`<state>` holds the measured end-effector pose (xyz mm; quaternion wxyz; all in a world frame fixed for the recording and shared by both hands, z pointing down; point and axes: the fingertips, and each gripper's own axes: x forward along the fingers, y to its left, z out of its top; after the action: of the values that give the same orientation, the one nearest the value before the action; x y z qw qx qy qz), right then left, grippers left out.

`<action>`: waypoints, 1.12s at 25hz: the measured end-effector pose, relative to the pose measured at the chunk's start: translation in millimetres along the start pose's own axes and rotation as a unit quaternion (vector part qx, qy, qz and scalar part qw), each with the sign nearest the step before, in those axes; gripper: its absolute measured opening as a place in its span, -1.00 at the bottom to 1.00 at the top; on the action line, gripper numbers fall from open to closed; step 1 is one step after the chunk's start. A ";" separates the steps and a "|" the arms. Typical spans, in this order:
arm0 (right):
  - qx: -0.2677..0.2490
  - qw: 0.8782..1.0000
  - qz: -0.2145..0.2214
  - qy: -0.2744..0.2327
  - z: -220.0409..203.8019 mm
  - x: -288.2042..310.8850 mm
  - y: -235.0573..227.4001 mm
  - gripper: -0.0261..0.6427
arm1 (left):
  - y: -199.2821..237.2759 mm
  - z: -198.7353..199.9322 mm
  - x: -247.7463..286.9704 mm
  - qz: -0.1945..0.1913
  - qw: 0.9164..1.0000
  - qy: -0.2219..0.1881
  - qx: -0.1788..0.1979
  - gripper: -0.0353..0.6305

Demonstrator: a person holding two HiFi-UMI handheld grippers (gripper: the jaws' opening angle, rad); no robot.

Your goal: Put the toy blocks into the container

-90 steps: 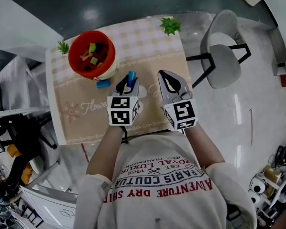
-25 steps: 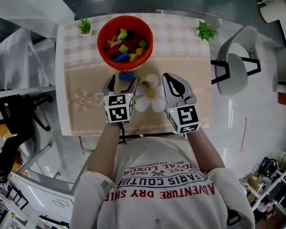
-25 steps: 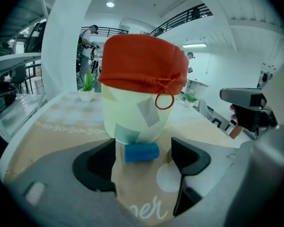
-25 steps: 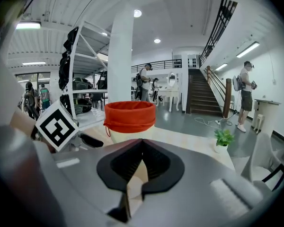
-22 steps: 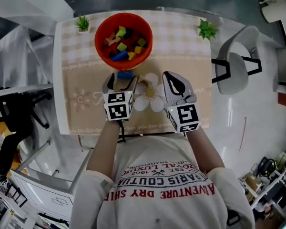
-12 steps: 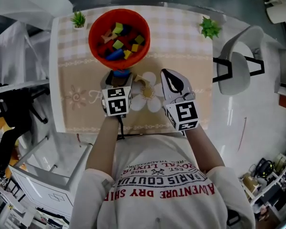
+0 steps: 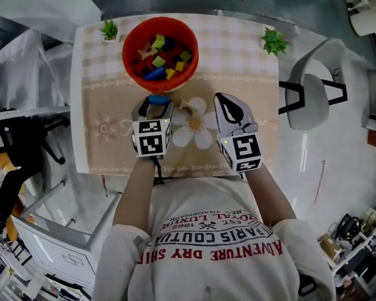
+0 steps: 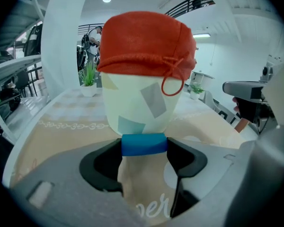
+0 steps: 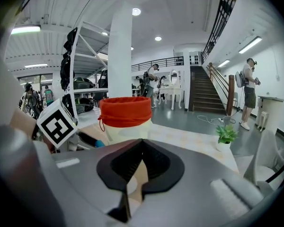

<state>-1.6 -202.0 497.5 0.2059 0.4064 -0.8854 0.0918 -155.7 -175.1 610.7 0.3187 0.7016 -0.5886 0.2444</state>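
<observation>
A red-rimmed fabric container (image 7: 160, 46) stands at the table's far side with several coloured blocks inside. In front of its base lies a blue block (image 7: 158, 98). My left gripper (image 7: 155, 104) sits over it. In the left gripper view the blue block (image 8: 143, 144) spans the gap between the two fingertips of the left gripper (image 8: 143, 146), whose jaws have just been closing and touch both its ends. The container (image 8: 144, 70) rises directly behind. My right gripper (image 7: 223, 100) rests to the right, shut with nothing in it; the right gripper view shows its tips (image 9: 141, 143) meeting.
A small tan block (image 7: 187, 106) lies on the flower print between the grippers. Two little potted plants (image 7: 109, 29) (image 7: 274, 41) stand at the table's far corners. A grey chair (image 7: 313, 93) is off the right edge.
The left jaws have narrowed round the blue block beside the container. Both hands have stayed about in place. The blue block held 3.6 s ago is no longer in the left gripper.
</observation>
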 end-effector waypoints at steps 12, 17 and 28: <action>-0.013 0.999 -0.004 -0.046 43.2 -11.0 23.1 -0.92 | -8.7 63.4 -78.9 -0.031 0.993 -0.100 0.051 0.03; -0.018 0.998 -0.007 -0.063 61.0 -16.8 31.6 -0.92 | -14.5 91.2 -104.9 -0.039 0.987 -0.135 0.075 0.03; -0.019 0.994 -0.042 -0.096 92.9 -27.9 24.8 -0.92 | -24.8 165.1 -118.2 -0.050 0.968 -0.185 0.161 0.03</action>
<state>-31.0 -197.4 401.9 0.1312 0.4465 -0.8847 0.0264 -158.9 -214.7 410.0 0.0987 0.8051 -0.5545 0.1859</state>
